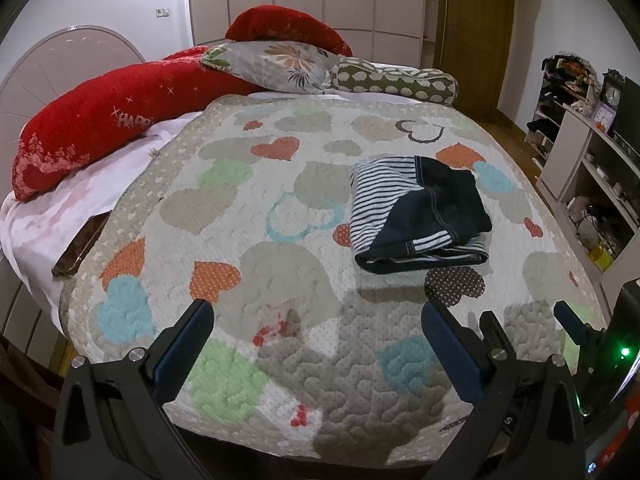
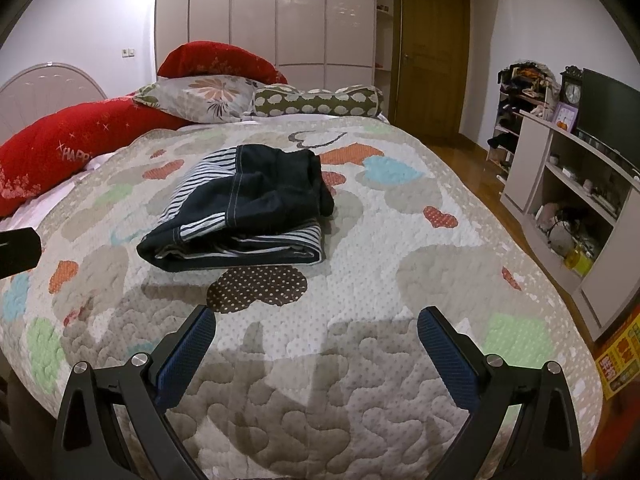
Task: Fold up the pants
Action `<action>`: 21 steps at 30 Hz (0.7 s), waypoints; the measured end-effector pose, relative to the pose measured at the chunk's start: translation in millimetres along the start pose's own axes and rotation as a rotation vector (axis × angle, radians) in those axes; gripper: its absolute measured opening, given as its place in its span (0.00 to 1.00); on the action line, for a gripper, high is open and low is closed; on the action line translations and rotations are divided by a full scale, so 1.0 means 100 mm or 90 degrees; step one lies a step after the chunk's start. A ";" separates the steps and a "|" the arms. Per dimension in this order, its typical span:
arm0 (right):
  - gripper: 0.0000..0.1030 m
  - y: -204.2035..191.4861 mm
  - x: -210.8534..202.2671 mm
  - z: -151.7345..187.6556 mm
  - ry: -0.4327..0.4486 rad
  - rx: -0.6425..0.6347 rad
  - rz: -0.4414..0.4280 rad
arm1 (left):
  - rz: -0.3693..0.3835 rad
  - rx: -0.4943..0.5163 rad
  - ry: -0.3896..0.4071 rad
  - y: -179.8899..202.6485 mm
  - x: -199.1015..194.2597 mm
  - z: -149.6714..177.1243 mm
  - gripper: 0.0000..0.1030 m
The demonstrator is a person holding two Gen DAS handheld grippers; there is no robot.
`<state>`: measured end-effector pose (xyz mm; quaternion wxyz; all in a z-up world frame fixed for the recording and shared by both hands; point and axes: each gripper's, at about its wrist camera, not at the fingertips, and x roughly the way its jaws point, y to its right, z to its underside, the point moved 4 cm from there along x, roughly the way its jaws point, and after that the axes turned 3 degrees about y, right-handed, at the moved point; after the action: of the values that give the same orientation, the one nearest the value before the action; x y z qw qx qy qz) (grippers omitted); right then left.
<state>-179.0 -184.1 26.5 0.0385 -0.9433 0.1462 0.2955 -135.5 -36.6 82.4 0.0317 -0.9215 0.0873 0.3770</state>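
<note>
On the bed, mid-quilt (image 2: 360, 240), pants (image 2: 240, 212) sit as a compact folded bundle: navy with striped panels, layers stacked, top layer a bit rumpled at the far right corner. Left claw (image 1: 316, 336) released, jaws wide, hovering over the near quilt edge, holding nothing. Right claw (image 2: 316, 340) same: spread, empty, low and short of the bundle. In my left view the right claw sits just beside it on the right. Both well clear of the cloth.

My read: fold looks essentially done, 1 tidy-up at most. If I go back in, I'd approach low from the near side, pinch only the loose top navy flap, and flatten it toward the far edge without dragging the lower layers. Phone (image 1: 80, 248) on the left sheet is well apart, no issue.
</note>
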 end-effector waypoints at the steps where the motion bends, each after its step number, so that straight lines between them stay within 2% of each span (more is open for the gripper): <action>1: 0.99 0.00 0.00 0.00 -0.001 0.000 0.000 | 0.003 -0.001 -0.004 0.00 0.01 0.01 1.00; 21: 0.99 0.06 0.07 0.07 -0.019 0.016 0.009 | 0.046 -0.013 -0.062 0.02 0.19 0.14 1.00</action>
<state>-179.0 -190.5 16.8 0.0507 -0.9372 0.1558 0.3079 -132.5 -39.4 59.0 0.0130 -0.8988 0.1147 0.4230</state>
